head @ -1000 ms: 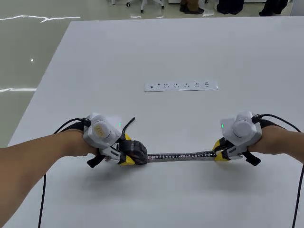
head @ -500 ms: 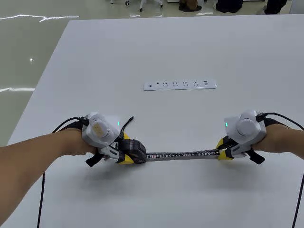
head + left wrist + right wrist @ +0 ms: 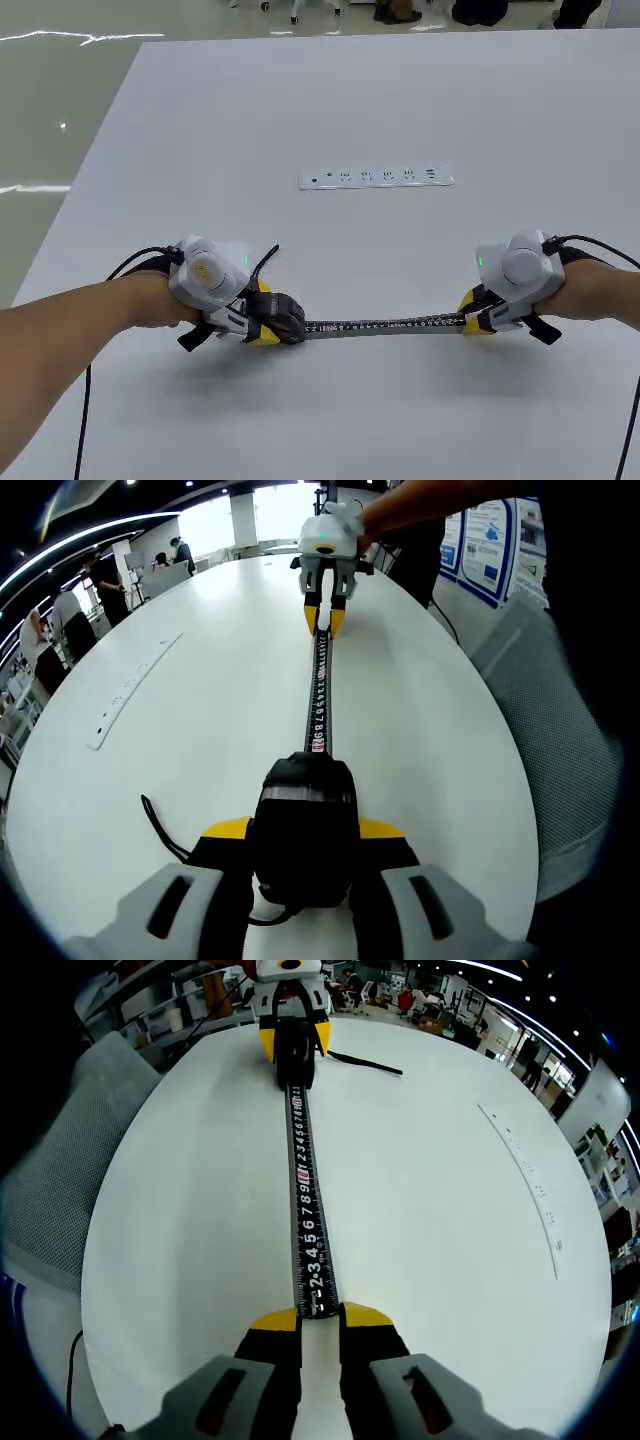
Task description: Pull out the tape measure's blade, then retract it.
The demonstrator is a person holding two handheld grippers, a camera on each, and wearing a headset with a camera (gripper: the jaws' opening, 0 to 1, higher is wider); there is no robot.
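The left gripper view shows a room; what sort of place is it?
Probably an open office or lab: a large white table, a power strip on it, wall posters, people farther back.

This looks like an open-plan office or lab. A large white tabletop (image 3: 400, 90) carries a power strip (image 3: 376, 178) and stands on a glossy floor (image 3: 50, 100). Chair castors (image 3: 300, 12) show at its far edge, with a grey mesh chair back (image 3: 80, 1160), wall posters (image 3: 490, 540) and people (image 3: 95, 580) at far desks.

The tape measure's blade (image 3: 305, 1230) shows the numerals 2 through 9.
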